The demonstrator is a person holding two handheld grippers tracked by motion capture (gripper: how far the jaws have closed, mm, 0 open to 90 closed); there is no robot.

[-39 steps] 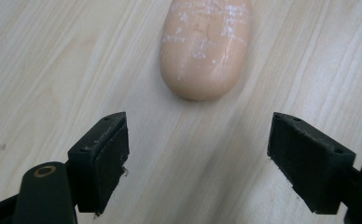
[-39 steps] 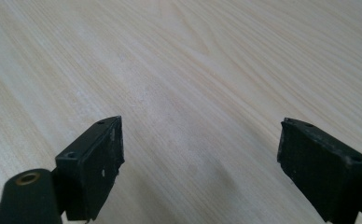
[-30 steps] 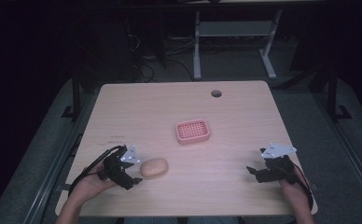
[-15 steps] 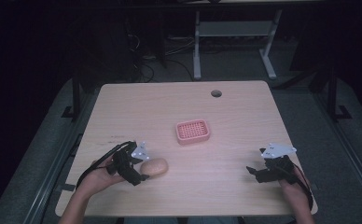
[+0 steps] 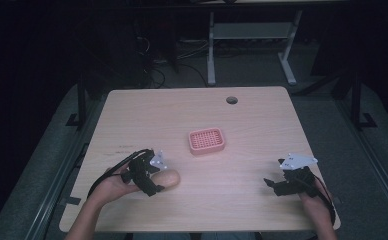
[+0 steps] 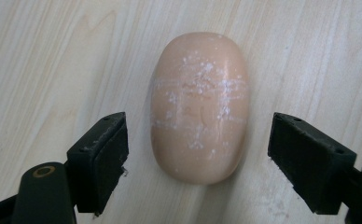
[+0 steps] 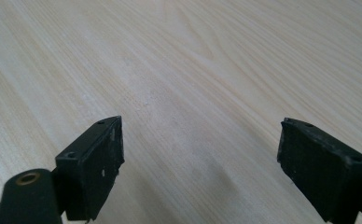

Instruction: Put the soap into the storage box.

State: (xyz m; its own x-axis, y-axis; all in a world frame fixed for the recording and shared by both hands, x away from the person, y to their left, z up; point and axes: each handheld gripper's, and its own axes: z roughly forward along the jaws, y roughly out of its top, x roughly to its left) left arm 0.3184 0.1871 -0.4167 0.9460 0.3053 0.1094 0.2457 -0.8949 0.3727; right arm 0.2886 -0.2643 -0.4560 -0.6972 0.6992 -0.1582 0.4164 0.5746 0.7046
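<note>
Peach-coloured soap [image 6: 198, 106], dusted with white flecks, is seen lying flat on the pale wooden table [image 5: 252, 125], at the lower left of the high view and centred in the left gripper view. It is straddled by the left gripper [image 6: 195, 156], whose jaws are spread wide, one on each side of the bar with a gap left on both sides; nothing is pinched yet. The grasp is judged to be lined up but not closed, so the lift and any carry are still to be done, probably toward the pink slotted soap dish [image 5: 207, 141] set near the middle of the frame. The right gripper [image 7: 200, 161] is held over bare wood at the lower right, jaws likewise spread and empty. Open tabletop is left between soap and dish, with no obstacle on that path. The near table edge is fairly close below the bar.
</note>
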